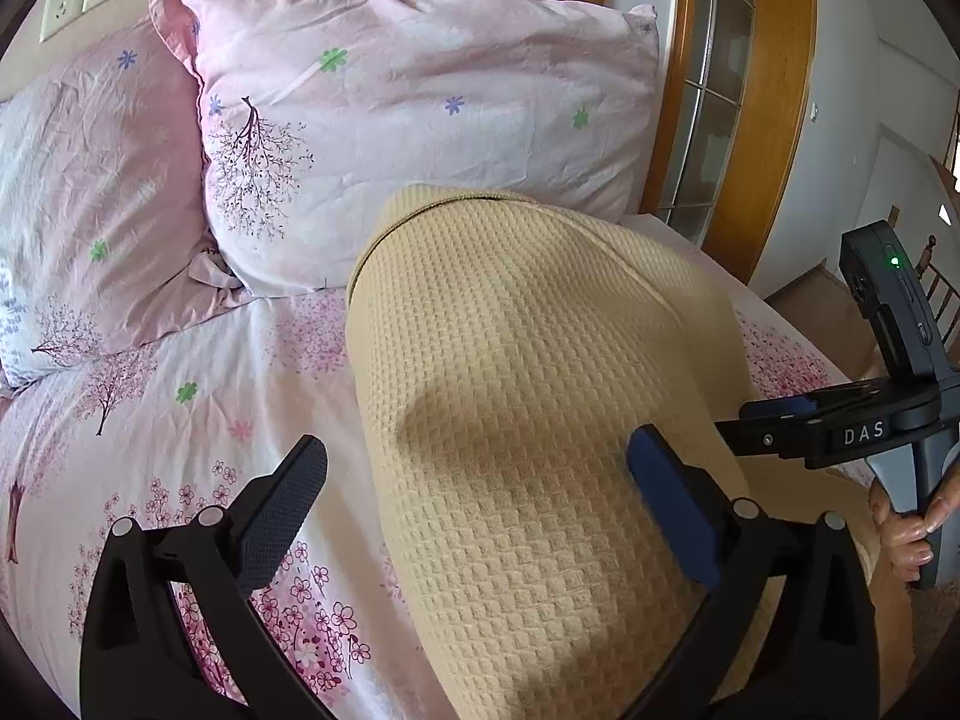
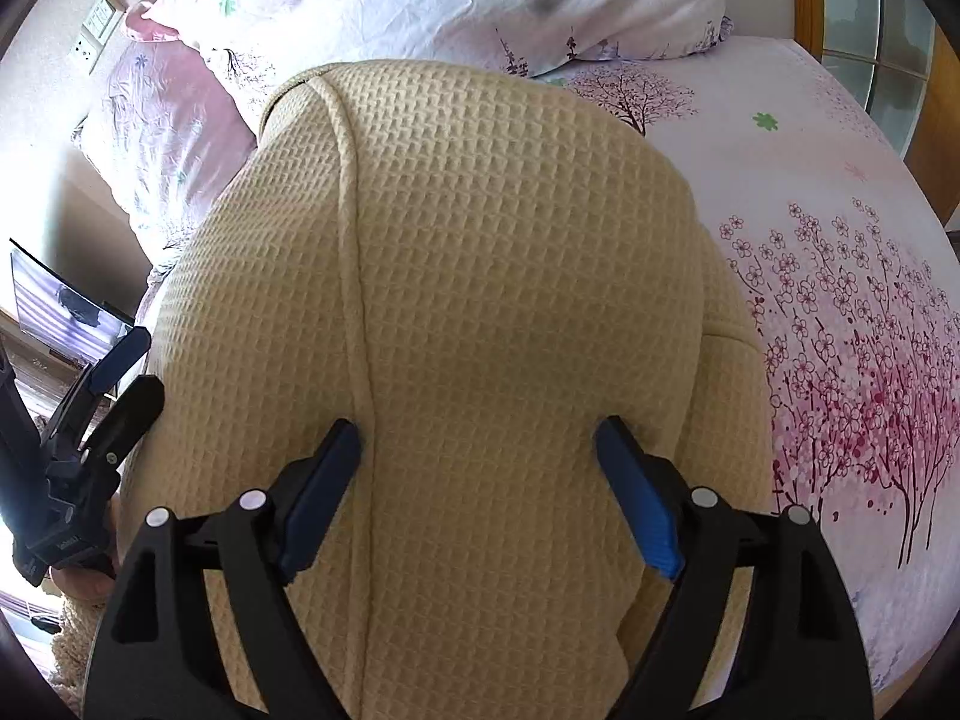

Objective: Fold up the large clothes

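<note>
A beige waffle-knit garment [image 1: 510,330] lies folded in a long strip on the flowered bed sheet [image 1: 180,420]. My left gripper [image 1: 480,480] is open and hovers over the garment's left edge, with one finger above the sheet and the other above the cloth. In the right wrist view the garment [image 2: 510,240] fills the middle. My right gripper [image 2: 480,480] is open above it, its blue pads [image 2: 636,498] apart from the cloth. Each gripper shows in the other's view: the right gripper [image 1: 744,417] at the garment's right edge, the left gripper [image 2: 144,363] at its left edge.
Two pink flowered pillows [image 1: 420,108] [image 1: 90,180] lean at the head of the bed, just beyond the garment. A wooden door frame [image 1: 780,90] stands past the bed's right side. A person's hand [image 1: 906,534] holds the right gripper's handle.
</note>
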### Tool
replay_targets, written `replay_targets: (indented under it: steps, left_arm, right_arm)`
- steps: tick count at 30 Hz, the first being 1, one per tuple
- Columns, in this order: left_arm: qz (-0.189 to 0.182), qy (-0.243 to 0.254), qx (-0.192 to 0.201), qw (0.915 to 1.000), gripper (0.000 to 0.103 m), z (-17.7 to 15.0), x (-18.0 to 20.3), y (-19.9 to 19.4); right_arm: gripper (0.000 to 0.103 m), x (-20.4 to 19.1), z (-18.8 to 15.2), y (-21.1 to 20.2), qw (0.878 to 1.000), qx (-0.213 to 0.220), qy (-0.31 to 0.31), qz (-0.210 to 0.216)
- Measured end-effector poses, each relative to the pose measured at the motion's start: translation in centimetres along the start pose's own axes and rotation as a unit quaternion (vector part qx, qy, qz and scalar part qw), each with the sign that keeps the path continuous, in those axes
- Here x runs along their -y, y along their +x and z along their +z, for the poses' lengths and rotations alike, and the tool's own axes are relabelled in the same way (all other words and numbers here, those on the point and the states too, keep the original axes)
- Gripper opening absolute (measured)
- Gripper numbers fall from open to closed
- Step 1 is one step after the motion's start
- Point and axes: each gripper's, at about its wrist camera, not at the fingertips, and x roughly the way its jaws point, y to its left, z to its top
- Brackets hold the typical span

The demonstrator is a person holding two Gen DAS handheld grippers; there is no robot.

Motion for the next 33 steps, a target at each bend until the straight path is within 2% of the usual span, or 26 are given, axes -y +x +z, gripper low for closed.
replay_targets:
  steps: [5,11,12,15,18,19,21,22,24,25,27,31,33]
  left_arm:
    - [0.012,0.008,0.005,0.9999,0.102,-0.1,0.3,0.0]
    - [0.009,-0.001,0.002,1.0000,0.102,-0.2,0.2,0.2]
    - [0.002,-0.011,0.001,0.9999,0.102,-0.2,-0.1,-0.1]
    - [-0.045,-0.044,0.005,0.9980,0.102,-1.0,-1.2,-1.9]
    - [-0.066,-0.035,0.009,0.9972,0.102,-2.2,-0.8,-3.4]
    - [-0.065,-0.025,0.006,0.9976,0.102,-2.5,-0.3,-3.5]
    - [-0.059,-0.006,0.002,0.9982,0.102,-3.2,0.9,-3.0]
    - [-0.061,-0.002,0.004,0.9981,0.102,-3.3,1.3,-2.8]
    - [-0.072,-0.005,-0.010,0.9973,0.102,-3.3,1.6,-2.1]
    - [-0.079,-0.015,-0.013,0.9966,0.102,-3.4,1.4,-2.0]
    - [-0.105,-0.043,-0.019,0.9934,0.102,-3.3,0.4,-2.4]
    - [-0.144,-0.114,-0.001,0.9830,0.102,-2.7,-3.2,-4.3]
    - [-0.154,-0.154,0.003,0.9761,0.102,-2.2,-5.6,-4.6]
  right_arm:
    - [0.084,0.0,0.2,0.3,1.000,-0.004,0.002,-0.002]
    - [0.087,-0.2,0.4,0.3,1.000,0.000,0.003,-0.006]
    - [0.087,-0.3,0.3,-0.2,1.000,0.008,0.001,-0.005]
    - [0.087,-0.9,-1.8,-4.0,0.997,0.072,-0.027,0.008]
    - [0.087,-0.7,-4.7,-6.4,0.993,0.105,-0.043,0.044]
    - [0.087,-0.6,-5.5,-6.4,0.993,0.102,-0.049,0.046]
    - [0.092,-0.6,-6.4,-4.7,0.996,0.070,-0.062,0.014]
    - [0.101,-0.4,-6.6,-3.0,0.997,0.042,-0.061,-0.008]
    - [0.101,1.5,-6.4,-1.4,0.999,0.017,0.001,0.045]
    - [0.101,2.2,-6.1,-1.4,0.998,0.012,0.024,0.062]
    - [0.101,2.8,-5.6,-2.6,0.997,0.021,0.037,0.064]
    - [0.101,3.3,-5.1,-7.3,0.993,0.089,0.035,0.073]
    - [0.101,4.0,-4.6,-9.0,0.992,0.108,0.047,0.043]
